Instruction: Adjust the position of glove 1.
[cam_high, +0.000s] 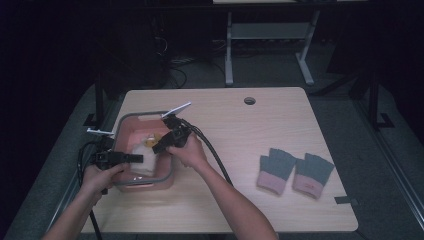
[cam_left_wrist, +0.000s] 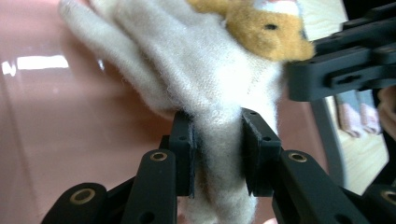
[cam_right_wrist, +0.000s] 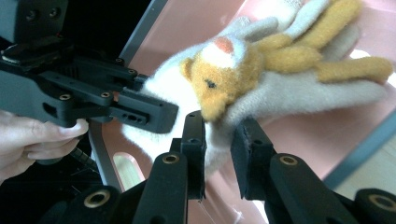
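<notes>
- The left gripper is clamped on the cream glove, inside the pink basin at the table's left edge.
- The right gripper has the glove's edge between its jaws; the pads stand slightly off it.
- A grey-and-pink glove pair lies near the right edge.

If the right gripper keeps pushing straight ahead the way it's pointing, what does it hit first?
The right gripper would most likely meet the cream glove with the orange animal face, whose edge already sits between its jaws. Behind that lies the pink basin wall, though depth is unclear.
</notes>
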